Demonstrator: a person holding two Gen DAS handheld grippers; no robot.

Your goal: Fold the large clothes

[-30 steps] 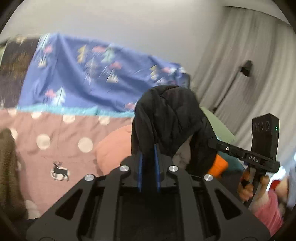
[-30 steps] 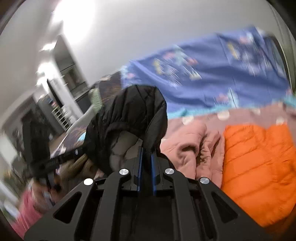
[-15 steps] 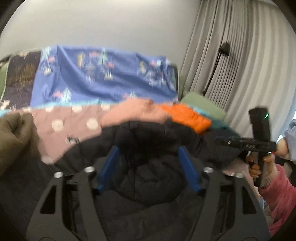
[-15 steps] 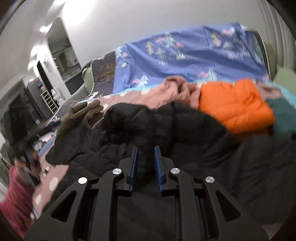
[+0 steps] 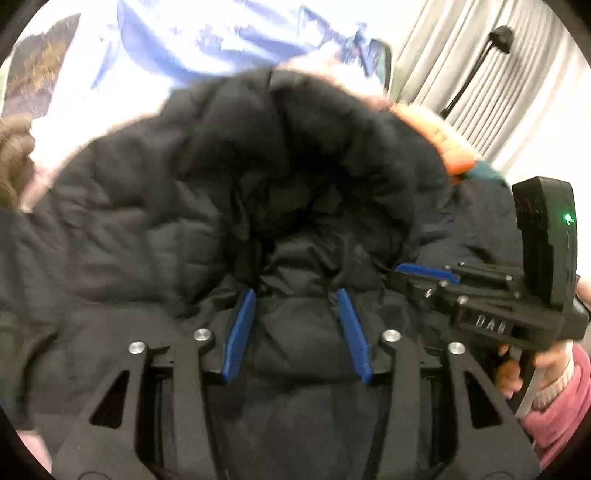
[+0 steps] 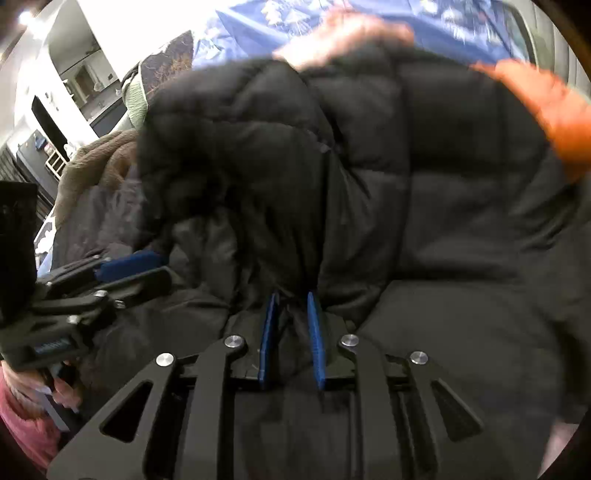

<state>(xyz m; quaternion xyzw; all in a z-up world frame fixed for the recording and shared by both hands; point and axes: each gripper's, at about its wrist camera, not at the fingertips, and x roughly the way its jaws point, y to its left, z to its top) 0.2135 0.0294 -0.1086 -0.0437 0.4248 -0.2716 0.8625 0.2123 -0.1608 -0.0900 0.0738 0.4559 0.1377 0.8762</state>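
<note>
A black quilted jacket [image 5: 166, 206] lies spread over the bed and fills both views [image 6: 461, 184]. My left gripper [image 5: 295, 291] rests low over it. Its blue pads stand well apart and are closing, with a puffy part of the jacket between them that they do not press. My right gripper [image 6: 291, 293] is shut on a gathered fold of the jacket, whose wrinkles run into the narrow gap between its pads. Each gripper shows in the other's view: the right one [image 5: 424, 273] beside the left, the left one [image 6: 133, 264] at the left edge.
An orange puffer jacket [image 6: 546, 99] and a pink garment [image 6: 347, 33] lie beyond the black jacket, a brown garment [image 6: 99, 158] to its left. A blue patterned cover [image 5: 221, 40] hangs behind. Grey curtains [image 5: 509, 110] are at the right. A pink sleeve [image 5: 554, 406] holds the right gripper.
Both grippers came down from holding the jacket up in the air to lying low over the bed. The left jaws opened off the fabric. The jacket now lies spread out.
</note>
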